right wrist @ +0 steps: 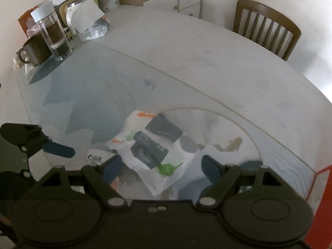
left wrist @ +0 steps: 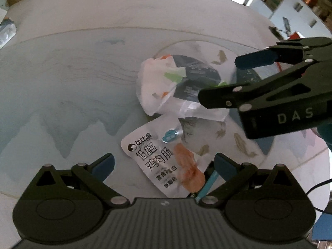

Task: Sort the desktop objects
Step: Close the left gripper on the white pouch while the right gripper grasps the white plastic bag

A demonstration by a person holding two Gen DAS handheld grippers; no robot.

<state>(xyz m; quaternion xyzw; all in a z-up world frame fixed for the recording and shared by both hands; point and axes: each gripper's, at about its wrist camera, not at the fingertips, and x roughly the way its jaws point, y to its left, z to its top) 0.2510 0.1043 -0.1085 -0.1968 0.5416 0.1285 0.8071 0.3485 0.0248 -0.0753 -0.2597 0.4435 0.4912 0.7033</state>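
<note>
- Your left hand-held gripper stands released, jaws wide, low over the white snack pouch; the pouch lies flat between the blue pads, which do not press it.
- Just beyond the snack pouch, and touching its far edge, sits a crumpled white wrapper with dark, green and orange patches; both rest on the fish-patterned mat covering the tabletop.
- Your right hand-held gripper is also released, hovering over the crumpled white wrapper; nothing is clamped between its pads.
- A thin blue stick pokes out beside the snack pouch, near your left gripper's right pad.
- Well beyond the snack pouch, at the tabletop's far corner, stand a glass jar and a dark mug; a wooden chair is behind the tabletop.
</note>
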